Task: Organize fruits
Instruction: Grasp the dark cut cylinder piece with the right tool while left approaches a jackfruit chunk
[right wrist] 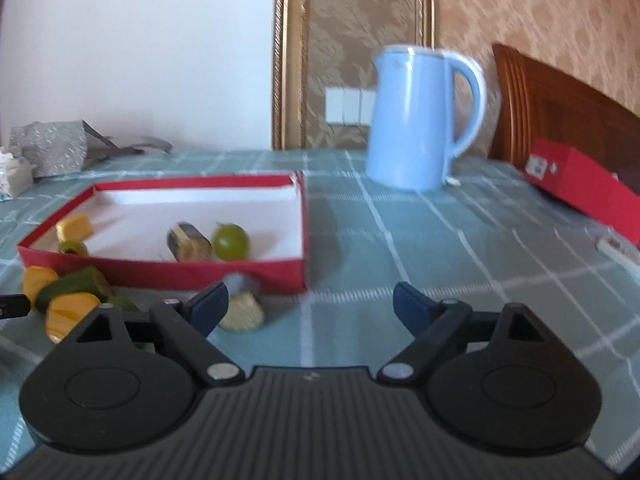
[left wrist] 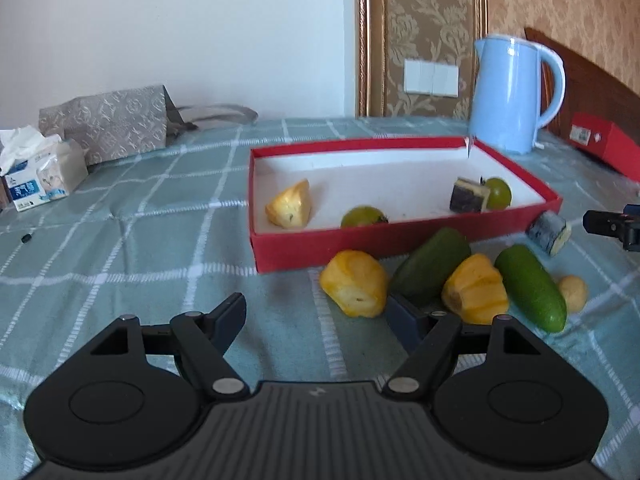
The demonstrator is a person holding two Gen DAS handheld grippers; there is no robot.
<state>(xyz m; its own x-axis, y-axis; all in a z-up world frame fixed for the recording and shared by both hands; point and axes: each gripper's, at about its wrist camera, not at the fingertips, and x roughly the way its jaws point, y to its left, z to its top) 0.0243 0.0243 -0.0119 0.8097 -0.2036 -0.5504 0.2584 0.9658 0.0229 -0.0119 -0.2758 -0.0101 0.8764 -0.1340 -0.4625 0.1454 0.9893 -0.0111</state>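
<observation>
Both of your tongs are spread wide with nothing between them: the left tongs (left wrist: 316, 312) hover low over the checked worktop (left wrist: 120, 248), and the right tongs (right wrist: 310, 304) sit just in front of the red tray (left wrist: 256, 208). Four pieces already lie in that tray: a yellow chunk (left wrist: 289, 205), a green round fruit (left wrist: 362, 216), a dark cut piece (left wrist: 468, 196) and a second green round fruit (left wrist: 498, 192) touching it. Still loose on the cloth, just in front of the tray's near wall, you have a yellow ridged piece (left wrist: 354, 282), a dark green long fruit (left wrist: 432, 266) lying against it, another yellow ridged piece (left wrist: 476, 294), a brighter green long fruit (left wrist: 532, 288), a small tan ball (left wrist: 573, 287) and a grey-skinned cut slice (left wrist: 549, 231). They look like light, stiff toy pieces with smooth, probably slippery skins, so take each long fruit across its middle rather than at the tapered ends, where it may squirt out. Grip the ridged pieces on their flatter flanks. The ball will likely roll, so close on it squarely from above. The cluster is tight; expect neighbours to shift when you lift one.
</observation>
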